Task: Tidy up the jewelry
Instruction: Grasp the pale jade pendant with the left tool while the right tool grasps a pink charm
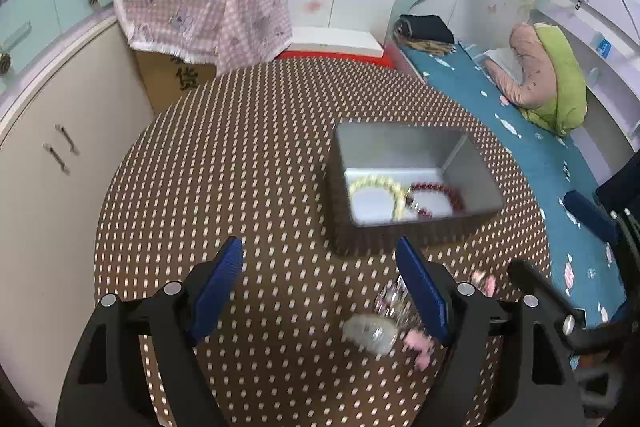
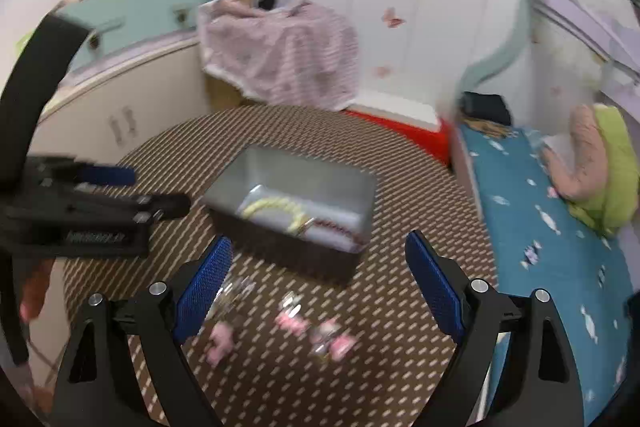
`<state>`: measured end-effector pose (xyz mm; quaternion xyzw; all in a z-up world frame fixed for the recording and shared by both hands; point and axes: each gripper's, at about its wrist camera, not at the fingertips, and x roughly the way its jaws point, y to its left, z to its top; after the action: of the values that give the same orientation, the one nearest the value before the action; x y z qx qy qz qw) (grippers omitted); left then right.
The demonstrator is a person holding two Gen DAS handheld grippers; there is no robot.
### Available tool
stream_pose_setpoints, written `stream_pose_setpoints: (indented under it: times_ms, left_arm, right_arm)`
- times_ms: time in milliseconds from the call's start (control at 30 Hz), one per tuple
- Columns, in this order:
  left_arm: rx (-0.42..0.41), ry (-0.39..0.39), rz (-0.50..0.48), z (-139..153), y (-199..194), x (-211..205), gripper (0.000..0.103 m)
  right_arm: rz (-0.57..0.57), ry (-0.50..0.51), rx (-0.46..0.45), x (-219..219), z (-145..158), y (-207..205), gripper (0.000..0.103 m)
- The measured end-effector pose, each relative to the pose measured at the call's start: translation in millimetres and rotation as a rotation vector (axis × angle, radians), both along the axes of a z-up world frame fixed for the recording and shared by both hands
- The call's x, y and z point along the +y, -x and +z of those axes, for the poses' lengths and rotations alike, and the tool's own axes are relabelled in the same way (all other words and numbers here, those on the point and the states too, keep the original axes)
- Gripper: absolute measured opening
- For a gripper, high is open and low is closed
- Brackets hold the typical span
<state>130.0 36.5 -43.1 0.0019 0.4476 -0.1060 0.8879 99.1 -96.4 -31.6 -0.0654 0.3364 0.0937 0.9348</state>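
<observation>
The jewelry is in two places: some lies loose on the dotted table (image 1: 256, 155), and some is in the gray box (image 1: 404, 147).

The left gripper (image 1: 320, 291) has its blue pads spread wide with nothing held. Just by its right pad lies a blurry pile of loose bits (image 1: 390, 311): a pale round piece and some pink and clear ones. It sits on the table on the near side of the box.

The right gripper (image 2: 318, 283) is spread wide too and holds nothing. In its view more pink pieces (image 2: 316, 335) lie in a rough line on the table, near side of the box, low between the pads without touching them. They are too blurry to tell what each one is.

The box is open on top and stands near the middle of the table. Its long side runs left to right in the left view. Inside lie two bead rings, flat on the pale floor. The yellow ring (image 1: 380, 193) is on the left of the box. The red ring (image 1: 438, 197) is on the right. They touch in the middle.
</observation>
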Motion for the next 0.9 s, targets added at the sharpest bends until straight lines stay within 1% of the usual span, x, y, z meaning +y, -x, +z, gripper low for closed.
stream_pose_setpoints:
  times_ms: [167,233,333,400,533,600,633,767,800,900]
  left_arm:
    - [0.048,-0.005,0.020,-20,18,15,0.077]
    - [0.071,-0.011,0.032,-29,25,21,0.077]
    - [0.098,-0.009,0.067,-40,32,30,0.077]
    - [0.112,-0.012,0.075,-45,36,33,0.077]
    - [0.128,-0.005,0.087,-52,44,37,0.077]
    - [0.138,0.002,0.083,-54,48,37,0.077]
    - [0.141,0.004,0.081,-57,50,37,0.077]
    - [0.160,0.012,0.077,-63,55,33,0.077]
    - [0.164,0.013,0.075,-64,56,32,0.077]
    - [0.160,0.010,0.062,-64,59,25,0.077]
  right_arm:
    - [0.074,-0.026,0.095,16,-33,19,0.085]
    - [0.129,-0.029,0.113,24,-44,26,0.083]
    - [0.162,-0.002,0.124,33,-57,32,0.072]
    - [0.167,-0.027,0.153,32,-64,30,0.058]
    - [0.150,-0.039,0.186,31,-78,25,0.053]
    - [0.154,-0.052,0.203,30,-84,24,0.044]
    - [0.156,-0.057,0.213,30,-87,23,0.042]
    - [0.161,-0.036,0.194,31,-92,26,0.040]
    - [0.164,-0.042,0.196,31,-92,26,0.034]
    - [0.189,-0.054,0.198,33,-91,27,0.020]
